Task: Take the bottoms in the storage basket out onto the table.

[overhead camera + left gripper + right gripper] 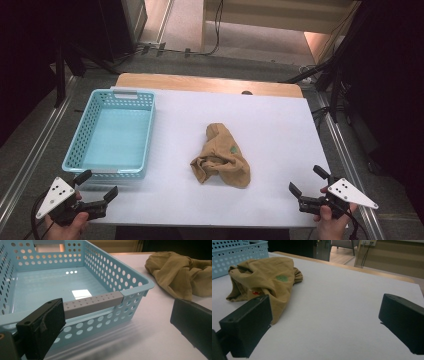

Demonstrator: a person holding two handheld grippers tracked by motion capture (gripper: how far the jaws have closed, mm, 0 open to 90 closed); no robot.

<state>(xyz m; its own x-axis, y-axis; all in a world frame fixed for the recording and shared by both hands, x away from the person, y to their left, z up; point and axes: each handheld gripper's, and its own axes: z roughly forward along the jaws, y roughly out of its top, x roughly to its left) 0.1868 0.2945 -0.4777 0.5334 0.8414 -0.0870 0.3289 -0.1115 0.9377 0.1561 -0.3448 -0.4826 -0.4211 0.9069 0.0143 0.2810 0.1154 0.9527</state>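
A crumpled tan cloth (220, 156) with a small green patch lies near the middle of the white table top (280, 130). It also appears in the left gripper view as a tan cloth (180, 273) at upper right, and in the right gripper view as a tan cloth (265, 280) at left. A light blue perforated basket (117, 135) stands empty at the left. My left gripper (97, 184) is open at the table's front left corner, just in front of the basket (75, 287). My right gripper (306, 179) is open at the front right, with nothing between its jaws.
The basket has a grey handle strip (92, 302) on its near rim. A wooden table edge (210, 82) shows at the back. Metal rails (30, 150) run along the floor on both sides. Cables (217, 30) lie on the floor beyond the table.
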